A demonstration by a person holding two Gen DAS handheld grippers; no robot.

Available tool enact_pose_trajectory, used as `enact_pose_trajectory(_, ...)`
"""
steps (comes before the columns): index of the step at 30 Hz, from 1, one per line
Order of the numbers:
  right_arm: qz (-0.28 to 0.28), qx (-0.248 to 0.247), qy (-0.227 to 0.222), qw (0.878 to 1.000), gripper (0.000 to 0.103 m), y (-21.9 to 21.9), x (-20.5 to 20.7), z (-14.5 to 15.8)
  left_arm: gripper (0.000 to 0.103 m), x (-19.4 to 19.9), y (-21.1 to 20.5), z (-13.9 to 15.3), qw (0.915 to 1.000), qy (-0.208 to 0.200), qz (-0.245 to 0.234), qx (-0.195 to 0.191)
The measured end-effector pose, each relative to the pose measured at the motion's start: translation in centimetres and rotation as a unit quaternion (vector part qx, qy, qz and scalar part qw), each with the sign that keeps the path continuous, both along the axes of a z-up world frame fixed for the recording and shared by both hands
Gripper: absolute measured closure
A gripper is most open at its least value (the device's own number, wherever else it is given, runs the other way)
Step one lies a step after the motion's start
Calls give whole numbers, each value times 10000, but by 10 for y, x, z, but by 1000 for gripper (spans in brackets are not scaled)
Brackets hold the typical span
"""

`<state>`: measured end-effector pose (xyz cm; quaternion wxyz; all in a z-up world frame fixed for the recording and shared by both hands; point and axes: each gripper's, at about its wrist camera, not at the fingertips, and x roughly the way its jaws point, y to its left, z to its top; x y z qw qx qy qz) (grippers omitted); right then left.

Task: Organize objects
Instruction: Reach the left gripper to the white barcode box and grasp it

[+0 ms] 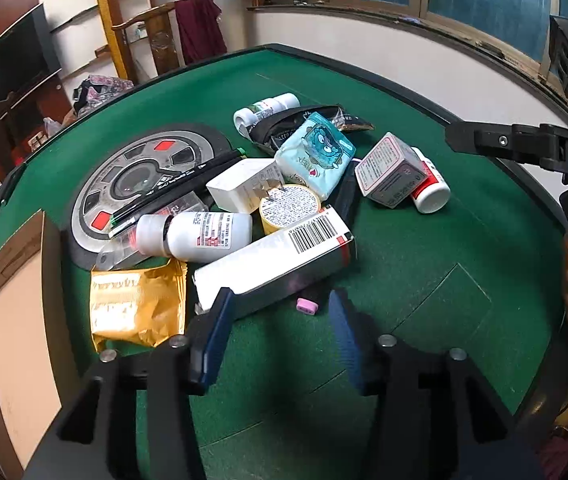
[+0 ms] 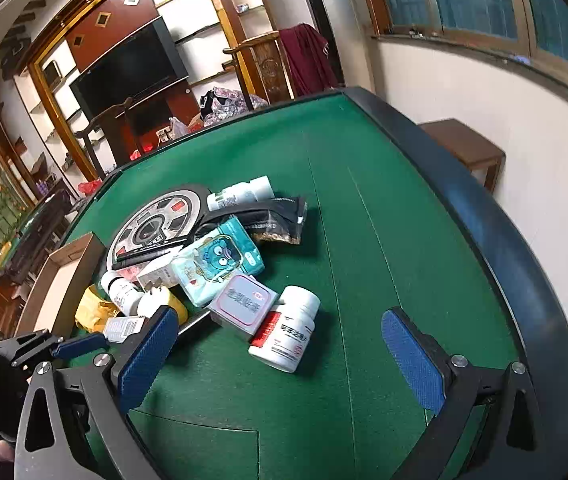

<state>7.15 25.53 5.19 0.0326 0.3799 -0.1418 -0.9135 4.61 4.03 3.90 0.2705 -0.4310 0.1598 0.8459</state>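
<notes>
While the left claw (image 1: 279, 316) hangs unclenched over the long box (image 1: 271, 264), the right claw (image 2: 279, 354) gapes empty.

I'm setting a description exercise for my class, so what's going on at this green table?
A person holds a claw in each hand over a pile of clutter on the green table. The left claw is partly open around the end of a long white box, not visibly gripping it. The right claw stands wide open near a white pill bottle. An open cardboard box waits nearby.
</notes>
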Motion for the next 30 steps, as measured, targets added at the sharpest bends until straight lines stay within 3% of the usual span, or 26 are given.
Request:
enact_pose_trajectory(3,31,-97,-54,9999,0,2,-3,-4,47,1,-4,7,10000,33,-49,79)
enact_pose_trajectory(5,65,-177,-17,9998,0,2,-3,-3,36,0,-12,11,9997,22,70,243)
enact_pose_trajectory(9,718,-461,129,9963,0,-20,-10,5,36,-1,-38,18,9954,-103,743,601)
enact_pose_trajectory(10,1079,-677,148,9917,0,-31,-13,9,36,2,-44,20,9938,-123,840,715)
enact_pose_trajectory(13,2382,-1469,-13,9600,0,-76,-29,16,35,18,-61,26,9890,-123,1080,1004)
enact_pose_trajectory(15,2718,-1497,-177,9505,0,-100,-37,13,33,26,-71,28,9860,-128,1257,1083)
enact_pose_trajectory(19,2938,-1126,-637,9471,0,-142,-51,-11,32,36,-86,27,9820,-112,1542,1086)
enact_pose_trajectory(20,3020,-1156,-580,9445,0,-143,-51,-11,32,37,-89,27,9806,-123,1599,1124)
enact_pose_trajectory(21,3228,-1370,-711,9338,0,-146,-50,-11,32,37,-93,26,9786,-143,1673,1185)
enact_pose_trajectory(22,3599,-1903,-959,9083,0,-148,-51,-17,30,38,-98,25,9765,-169,1751,1248)
enact_pose_trajectory(23,4062,-2529,-1187,8700,0,-153,-48,-21,29,38,-101,24,9746,-206,1810,1305)
enact_pose_trajectory(24,4261,-2725,-1254,8535,0,-155,-44,-21,29,37,-104,22,9726,-254,1857,1374)
enact_pose_trajectory(25,4309,-2703,-1164,8531,0,-155,-38,-16,29,37,-105,20,9707,-302,1895,1447)
enact_pose_trajectory(26,4233,-2588,-979,8627,0,-150,-34,-9,29,37,-106,18,9692,-344,1925,1498)
enact_pose_trajectory(29,3368,-1854,-386,9223,0,-133,-38,6,29,38,-107,11,9648,-463,2062,1568)
enact_pose_trajectory(30,3144,-1596,-313,9353,0,-129,-43,6,29,39,-107,11,9633,-489,2088,1617)
